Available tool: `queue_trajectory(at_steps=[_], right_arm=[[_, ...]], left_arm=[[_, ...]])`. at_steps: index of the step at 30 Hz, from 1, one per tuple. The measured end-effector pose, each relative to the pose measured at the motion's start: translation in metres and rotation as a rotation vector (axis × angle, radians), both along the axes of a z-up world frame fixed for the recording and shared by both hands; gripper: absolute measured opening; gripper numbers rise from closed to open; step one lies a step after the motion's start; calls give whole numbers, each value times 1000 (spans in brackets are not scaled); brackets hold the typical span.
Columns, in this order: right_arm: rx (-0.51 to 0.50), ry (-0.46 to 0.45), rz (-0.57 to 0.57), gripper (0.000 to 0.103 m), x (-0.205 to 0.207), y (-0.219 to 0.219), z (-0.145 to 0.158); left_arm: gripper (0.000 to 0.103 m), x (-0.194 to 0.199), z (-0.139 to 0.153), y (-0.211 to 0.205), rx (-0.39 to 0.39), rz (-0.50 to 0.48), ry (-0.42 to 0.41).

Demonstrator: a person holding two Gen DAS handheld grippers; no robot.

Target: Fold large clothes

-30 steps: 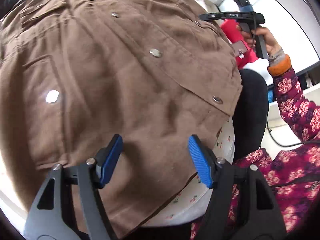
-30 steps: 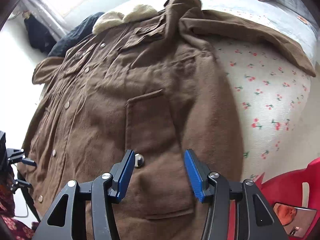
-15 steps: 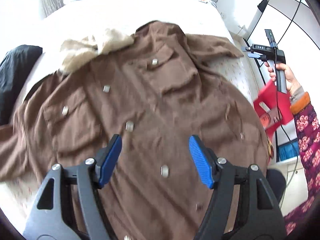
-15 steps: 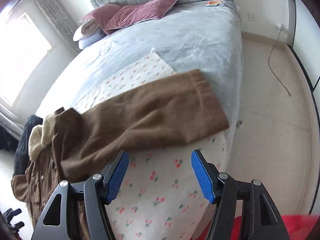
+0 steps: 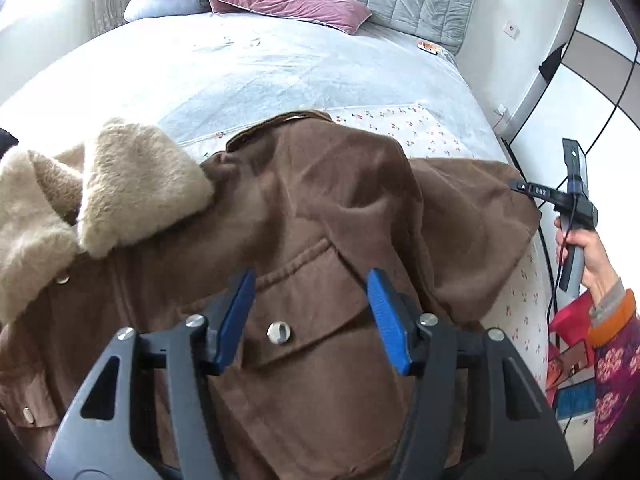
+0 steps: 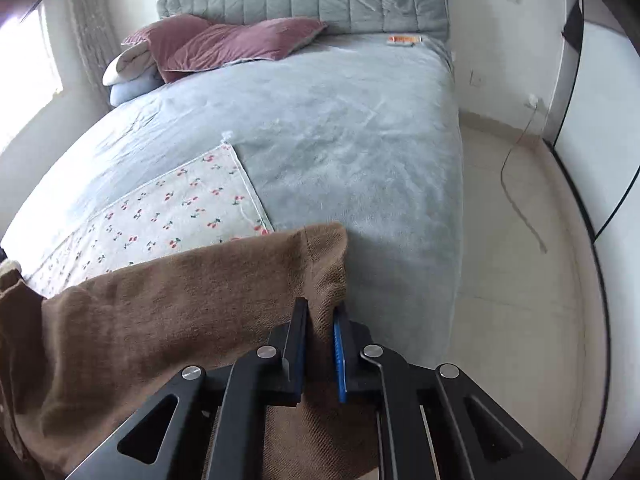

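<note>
Across the bed lies the brown coat. Right claw has just closed, pinching the sleeve cuff; left claw, closing but still spread, hovers over the chest pocket. Sleeve-folding step: next, probably carry the cuff across the coat.

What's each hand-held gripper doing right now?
Left hand-held gripper: open over the brown coat, jaws just narrowed.
Right hand-held gripper: just shut on the coat sleeve.
</note>
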State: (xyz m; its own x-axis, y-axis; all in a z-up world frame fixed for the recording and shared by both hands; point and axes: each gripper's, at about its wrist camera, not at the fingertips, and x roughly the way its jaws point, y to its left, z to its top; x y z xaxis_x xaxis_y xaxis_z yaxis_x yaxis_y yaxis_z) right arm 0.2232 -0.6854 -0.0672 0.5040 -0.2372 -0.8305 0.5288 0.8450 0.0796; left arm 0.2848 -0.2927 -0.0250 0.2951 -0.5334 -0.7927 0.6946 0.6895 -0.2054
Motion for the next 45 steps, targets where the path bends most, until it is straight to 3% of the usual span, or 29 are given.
queue_trajectory(at_steps=[4, 6, 8, 11, 13, 15, 19, 22, 24, 26, 27, 29, 31, 32, 33, 38, 40, 42, 45], right_arm=[[-288, -7, -56, 8, -2, 4, 49], [-444, 37, -139, 8, 5, -6, 63], [-443, 59, -199, 7, 6, -25, 65], [-502, 169, -247, 6, 18, -38, 40], [-462, 199, -252, 8, 18, -42, 22], [-383, 171, -270, 12, 15, -43, 18], [-339, 81, -159, 36, 17, -14, 39], [-237, -2, -23, 53, 32, 26, 52], [-174, -15, 65, 55, 53, 54, 45], [-109, -3, 146, 55, 71, 81, 28], [-89, 7, 174, 55, 79, 92, 17], [-76, 41, 201, 55, 91, 108, -6], [-58, 89, 204, 56, 98, 113, -33], [-62, 55, 196, 59, 93, 113, -37], [-69, 38, 189, 65, 90, 110, -38], [-70, 41, 174, 67, 61, 90, -36], [-14, 18, 142, 68, 42, 71, -39], [-41, 69, 83, 68, 30, 64, -30], [-68, 112, 123, 68, 14, 75, -5]], left_arm=[[49, 16, -9, -22, -84, 23, 23], [48, 19, -16, -34, -122, 21, 39], [48, 23, -27, -49, -144, 17, 58], [48, 28, -61, -72, -87, 43, 81], [49, 23, -68, -77, -70, 43, 27], [49, 21, -58, -78, -52, 29, 28], [49, 26, -23, -70, -136, 13, -31], [49, 46, -22, -82, -122, 25, -11], [49, 56, -42, -99, -50, 27, 8], [53, 60, -64, -114, 27, 33, -48], [56, 59, -64, -117, 32, 32, -109], [72, 71, -64, -122, 55, 68, -118], [75, 77, -63, -122, 55, 80, -101], [75, 75, -60, -120, 57, 77, -103], [75, 73, -57, -117, 53, 78, -103], [75, 58, -37, -79, -27, 85, -32], [75, 48, -27, -60, -38, 87, -18], [75, 36, -12, -36, -46, 85, -15], [86, 19, 13, 6, -49, 94, -43]])
